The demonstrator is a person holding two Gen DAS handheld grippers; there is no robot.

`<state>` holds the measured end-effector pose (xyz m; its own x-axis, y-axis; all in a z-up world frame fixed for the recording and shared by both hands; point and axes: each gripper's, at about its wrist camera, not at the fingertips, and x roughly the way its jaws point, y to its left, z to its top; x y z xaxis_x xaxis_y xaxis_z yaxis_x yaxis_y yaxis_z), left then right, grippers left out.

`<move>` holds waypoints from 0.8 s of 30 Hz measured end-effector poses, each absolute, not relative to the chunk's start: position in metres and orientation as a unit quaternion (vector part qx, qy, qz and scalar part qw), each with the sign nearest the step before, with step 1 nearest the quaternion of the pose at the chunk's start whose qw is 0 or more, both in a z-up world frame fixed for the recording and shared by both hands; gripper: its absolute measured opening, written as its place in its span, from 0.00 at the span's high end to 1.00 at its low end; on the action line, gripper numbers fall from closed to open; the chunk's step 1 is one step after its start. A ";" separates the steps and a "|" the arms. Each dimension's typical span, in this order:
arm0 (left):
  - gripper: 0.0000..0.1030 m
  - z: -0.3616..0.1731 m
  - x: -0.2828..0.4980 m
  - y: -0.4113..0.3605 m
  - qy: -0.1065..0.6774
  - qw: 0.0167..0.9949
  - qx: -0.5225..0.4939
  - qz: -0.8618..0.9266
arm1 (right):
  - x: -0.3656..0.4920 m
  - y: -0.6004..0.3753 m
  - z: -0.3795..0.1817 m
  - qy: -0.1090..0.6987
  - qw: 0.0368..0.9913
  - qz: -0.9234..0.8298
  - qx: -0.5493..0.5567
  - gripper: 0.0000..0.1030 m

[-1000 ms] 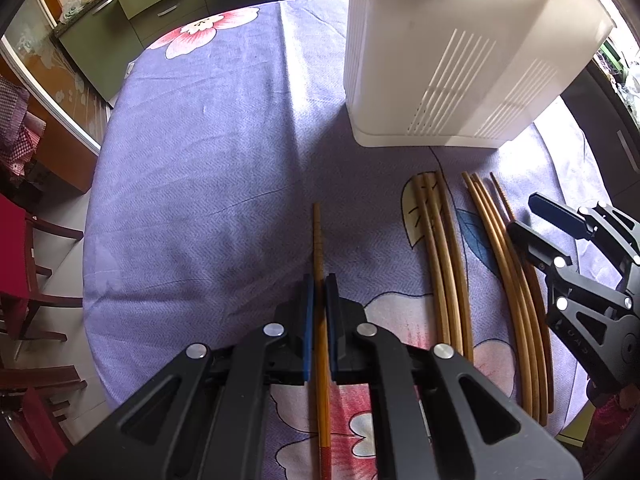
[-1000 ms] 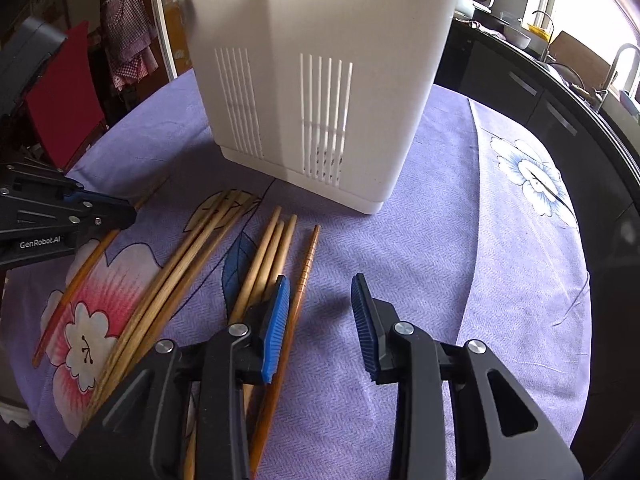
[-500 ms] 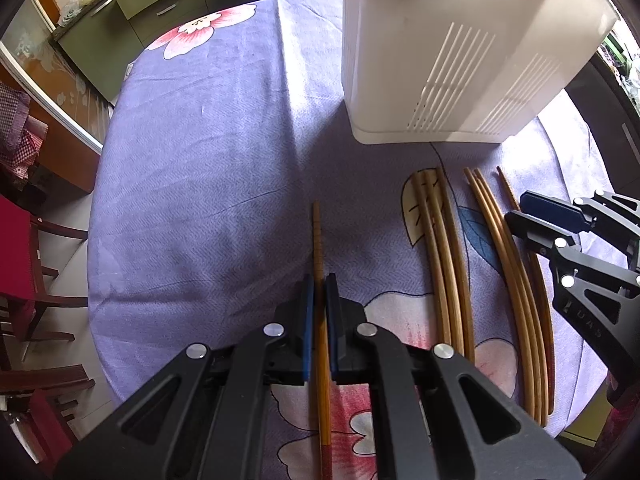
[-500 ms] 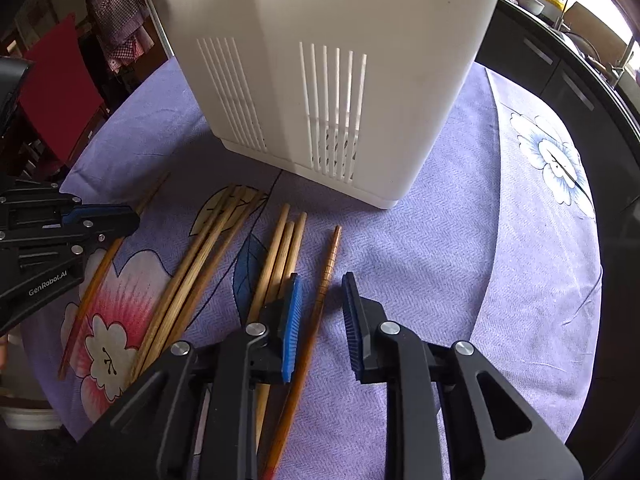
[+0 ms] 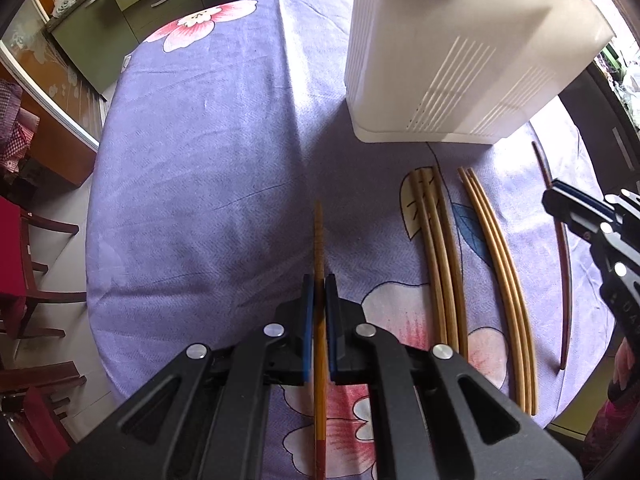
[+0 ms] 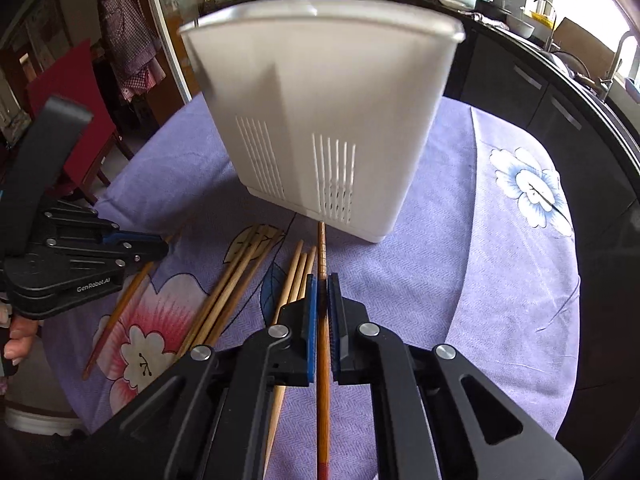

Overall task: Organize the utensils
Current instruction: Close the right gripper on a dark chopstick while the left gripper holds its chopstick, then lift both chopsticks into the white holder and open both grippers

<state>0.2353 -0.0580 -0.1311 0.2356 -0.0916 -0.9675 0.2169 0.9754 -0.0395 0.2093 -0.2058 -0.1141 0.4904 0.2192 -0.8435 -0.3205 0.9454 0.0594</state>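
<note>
My left gripper [image 5: 319,280] is shut on a wooden chopstick [image 5: 319,240] that points toward the white slotted utensil holder [image 5: 448,60]. My right gripper [image 6: 321,280] is shut on another darker chopstick [image 6: 321,252], its tip near the holder [image 6: 328,120]. In the left wrist view the right gripper [image 5: 560,200] holds that dark chopstick [image 5: 565,280] lifted at the right. Two bundles of chopsticks [image 5: 440,248] [image 5: 500,264] lie on the purple floral tablecloth [image 5: 220,180] between the grippers. In the right wrist view they [image 6: 236,280] lie left of my fingers.
The round table's edge drops off at the left, with red chairs [image 5: 16,248] and a green cabinet [image 5: 120,12] beyond. A dark kitchen counter [image 6: 560,92] with a sink runs behind the table on the right.
My right gripper closed on the dark chopstick and lifted it, moving to the right away from the bundles. The left gripper stayed shut on its chopstick with little motion.
</note>
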 end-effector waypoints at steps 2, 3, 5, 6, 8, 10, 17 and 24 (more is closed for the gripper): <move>0.95 -0.120 0.232 -0.054 0.601 0.791 0.046 -0.102 | 0.201 -0.214 -0.098 0.463 0.871 0.159 -0.041 0.94; 0.95 -0.113 0.230 -0.051 0.595 0.796 0.044 -0.105 | 0.196 -0.219 -0.091 0.454 0.876 0.159 -0.035 0.94; 0.95 -0.097 0.224 -0.047 0.580 0.806 0.039 -0.109 | 0.187 -0.229 -0.076 0.437 0.885 0.160 -0.023 0.94; 0.95 -0.089 0.221 -0.044 0.572 0.812 0.036 -0.111 | 0.182 -0.234 -0.069 0.429 0.889 0.161 -0.018 0.94; 0.95 -0.069 0.214 -0.040 0.553 0.825 0.031 -0.113 | 0.171 -0.245 -0.056 0.410 0.898 0.160 -0.005 0.94; 0.95 -0.050 0.207 -0.035 0.534 0.837 0.027 -0.116 | 0.158 -0.258 -0.040 0.389 0.907 0.158 0.005 0.94; 0.95 -0.003 0.178 -0.024 0.478 0.870 0.024 -0.119 | 0.120 -0.283 -0.016 0.351 0.925 0.146 0.023 0.94; 0.95 0.012 0.148 -0.020 0.457 0.880 0.032 -0.121 | 0.086 -0.301 -0.011 0.330 0.932 0.142 0.043 0.94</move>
